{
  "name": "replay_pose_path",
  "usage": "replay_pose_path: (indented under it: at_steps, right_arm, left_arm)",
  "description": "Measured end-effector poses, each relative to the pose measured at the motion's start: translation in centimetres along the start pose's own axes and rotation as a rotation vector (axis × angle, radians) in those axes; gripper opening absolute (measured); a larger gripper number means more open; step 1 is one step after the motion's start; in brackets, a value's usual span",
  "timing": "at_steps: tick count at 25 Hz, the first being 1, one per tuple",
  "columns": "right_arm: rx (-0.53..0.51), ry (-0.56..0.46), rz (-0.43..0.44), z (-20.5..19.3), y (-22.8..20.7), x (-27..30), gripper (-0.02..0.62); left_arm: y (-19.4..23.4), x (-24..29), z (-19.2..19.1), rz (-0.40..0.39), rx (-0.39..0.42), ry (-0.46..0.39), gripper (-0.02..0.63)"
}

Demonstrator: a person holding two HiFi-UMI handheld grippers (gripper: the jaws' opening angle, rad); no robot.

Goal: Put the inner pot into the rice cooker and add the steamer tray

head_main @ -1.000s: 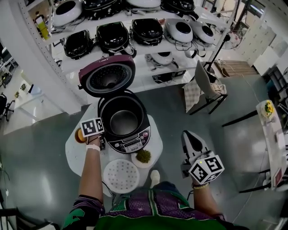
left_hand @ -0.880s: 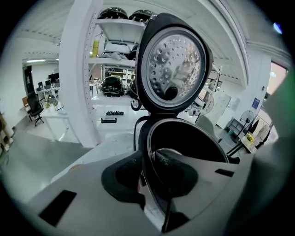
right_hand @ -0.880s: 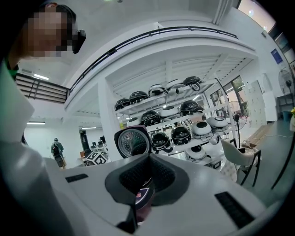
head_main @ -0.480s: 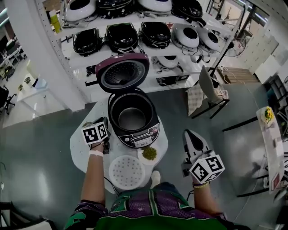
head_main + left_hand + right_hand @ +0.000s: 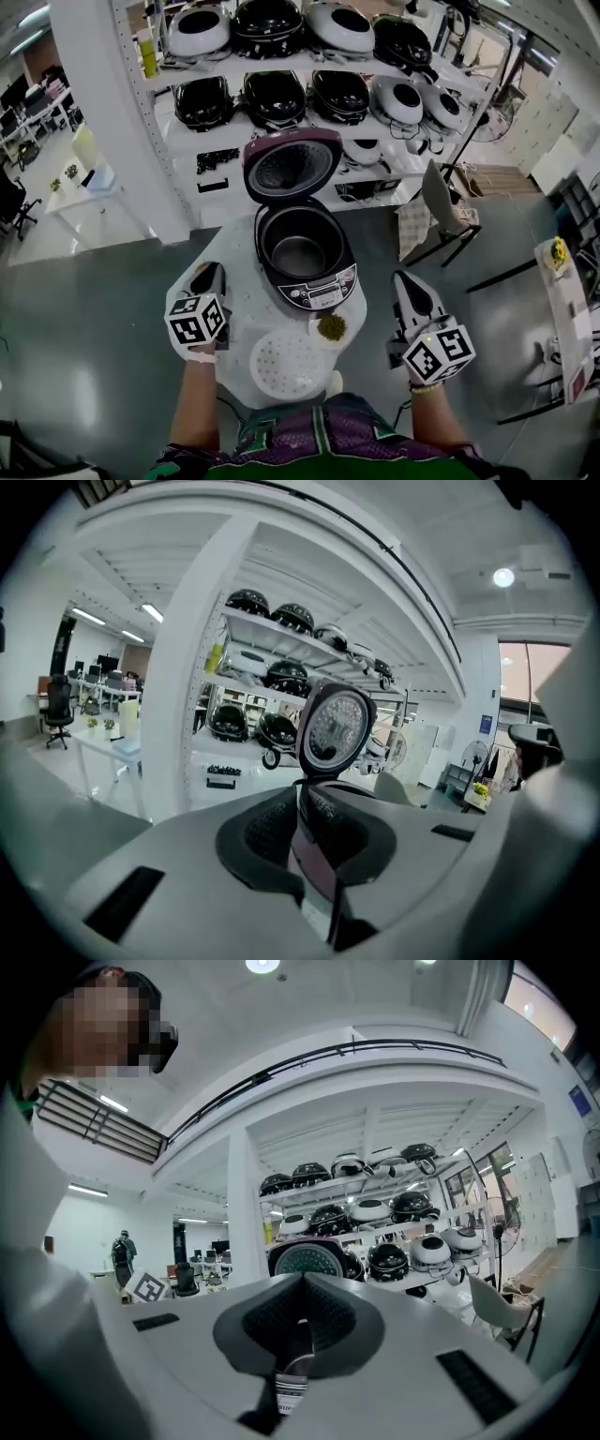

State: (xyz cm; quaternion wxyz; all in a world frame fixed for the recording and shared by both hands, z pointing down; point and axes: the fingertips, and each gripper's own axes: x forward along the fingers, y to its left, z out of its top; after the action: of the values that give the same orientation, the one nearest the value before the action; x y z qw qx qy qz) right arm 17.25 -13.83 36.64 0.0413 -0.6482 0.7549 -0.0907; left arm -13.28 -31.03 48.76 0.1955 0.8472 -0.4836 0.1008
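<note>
The dark red rice cooker (image 5: 323,286) stands open on a small white round table (image 5: 239,267), its lid (image 5: 291,161) upright. The metal inner pot (image 5: 298,253) sits inside it. The white perforated steamer tray (image 5: 289,364) lies flat on the table in front of the cooker. My left gripper (image 5: 211,274) hovers left of the cooker. Its jaws have just been closing and now stand almost together with nothing between them. My right gripper (image 5: 405,279) hangs right of the table, shut and empty. Both gripper views look level at the raised lid (image 5: 335,726) (image 5: 305,1260).
A small dish of green bits (image 5: 330,328) sits between cooker and tray. A white shelf rack (image 5: 281,70) behind holds several rice cookers. A chair (image 5: 441,202) stands back right, a white pillar (image 5: 112,112) left of the rack, and desks (image 5: 80,183) far left.
My left gripper has come away from the cooker's left side, rising and drawing back toward me. The right gripper has lifted slightly. The head view has tilted up, showing more of the shelves.
</note>
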Motion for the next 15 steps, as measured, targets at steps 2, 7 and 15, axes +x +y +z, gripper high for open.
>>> replay_pose_path:
  at_steps: [2,7,15]
  right_arm:
    - [-0.014,-0.024,-0.003,0.9,0.8,-0.3,0.006]
    - [-0.03,-0.058,-0.026,2.3,3.0,-1.5,0.006]
    - [-0.053,-0.094,-0.031,3.2,6.4,-3.2,0.006]
  left_arm:
    - [0.3,-2.2,1.5,-0.007,0.02,-0.049,0.052]
    - [1.2,-7.9,4.6,-0.016,0.029,-0.183,0.039]
    - [-0.9,-15.3,5.7,-0.188,0.092,-0.3,0.021]
